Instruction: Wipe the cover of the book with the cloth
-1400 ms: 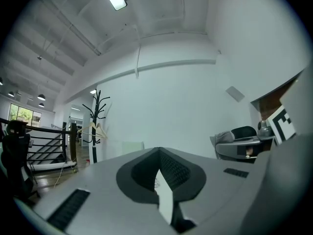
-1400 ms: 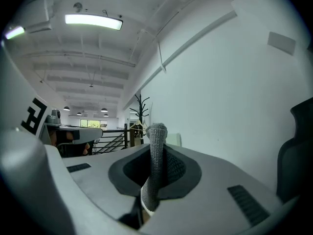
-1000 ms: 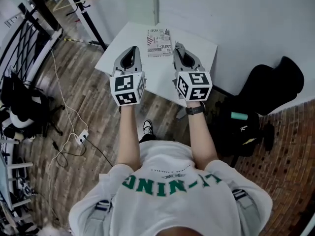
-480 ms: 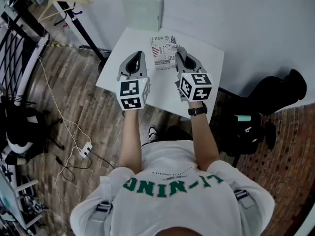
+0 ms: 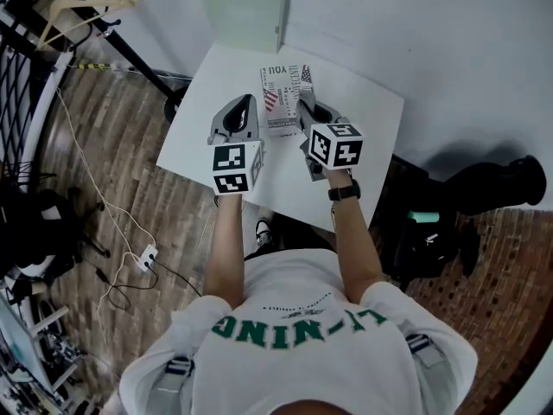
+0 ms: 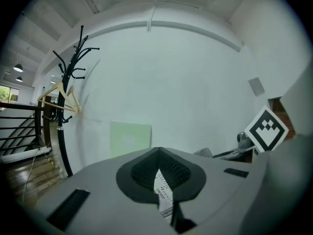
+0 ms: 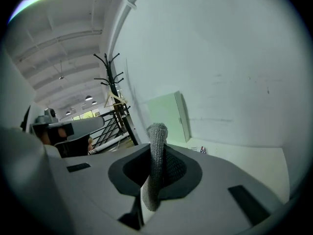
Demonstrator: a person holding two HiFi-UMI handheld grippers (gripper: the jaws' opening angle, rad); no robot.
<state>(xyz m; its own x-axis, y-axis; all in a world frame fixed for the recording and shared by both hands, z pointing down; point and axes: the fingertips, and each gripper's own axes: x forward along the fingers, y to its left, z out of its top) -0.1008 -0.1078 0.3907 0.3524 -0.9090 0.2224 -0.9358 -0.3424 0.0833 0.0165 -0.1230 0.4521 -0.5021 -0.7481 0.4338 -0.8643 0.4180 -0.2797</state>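
My left gripper hangs with its jaws drawn together to a slit, holding nothing. Just to its right, the book lies flat on the white table, its long axis running away from me toward the wall. My right gripper, clamped on the grey cloth, sits at the book's right edge. I judge the wipe goes leftward across the cover.
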